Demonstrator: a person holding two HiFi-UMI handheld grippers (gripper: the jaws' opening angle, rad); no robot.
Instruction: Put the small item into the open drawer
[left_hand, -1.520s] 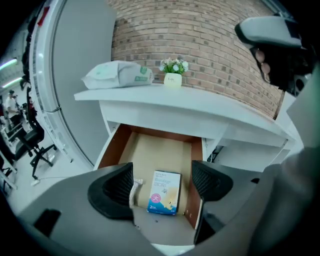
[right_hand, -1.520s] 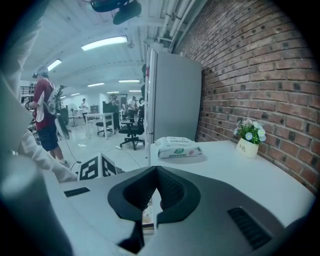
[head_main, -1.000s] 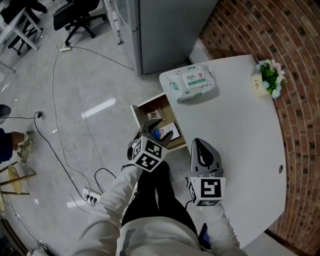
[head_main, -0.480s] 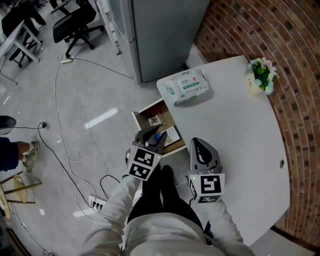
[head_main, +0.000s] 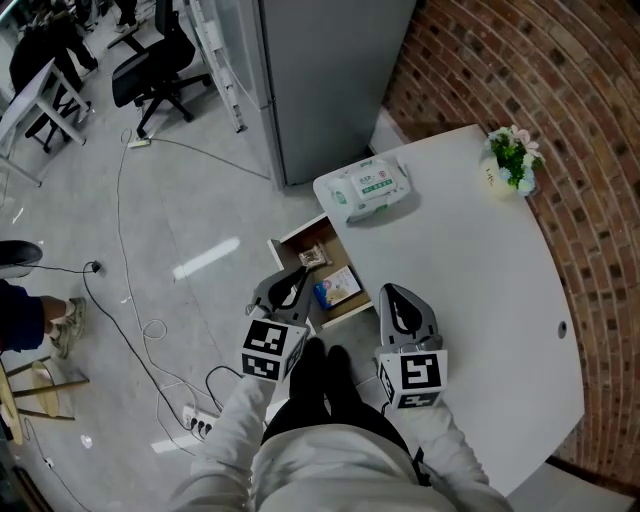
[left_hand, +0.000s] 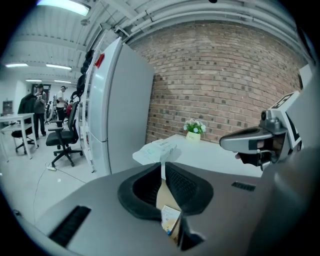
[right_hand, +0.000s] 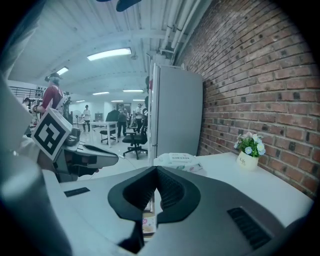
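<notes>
The wooden drawer (head_main: 297, 240) stands open below the white table's edge. A small blue and white box (head_main: 337, 287) lies inside it, next to a brown snack packet (head_main: 312, 258). My left gripper (head_main: 300, 276) hangs above the drawer's near left corner. Its jaws have just been closing and are shut with nothing between them. In the left gripper view the box (left_hand: 170, 220) shows below the left gripper (left_hand: 163, 167). My right gripper (head_main: 391, 292) is shut and empty over the table's near edge, to the right of the drawer; its own view shows the right gripper (right_hand: 156, 172).
On the white table (head_main: 470, 290) lie a pack of wet wipes (head_main: 370, 190) and a small flower pot (head_main: 510, 160). A grey cabinet (head_main: 320, 70) stands behind the drawer. Cables and a power strip (head_main: 195, 425) lie on the floor; an office chair (head_main: 160, 60) is far left.
The left gripper has pulled back from over the drawer toward me and risen, and its jaws have closed. The blue and white box stays in the drawer. The right gripper has hardly moved.
</notes>
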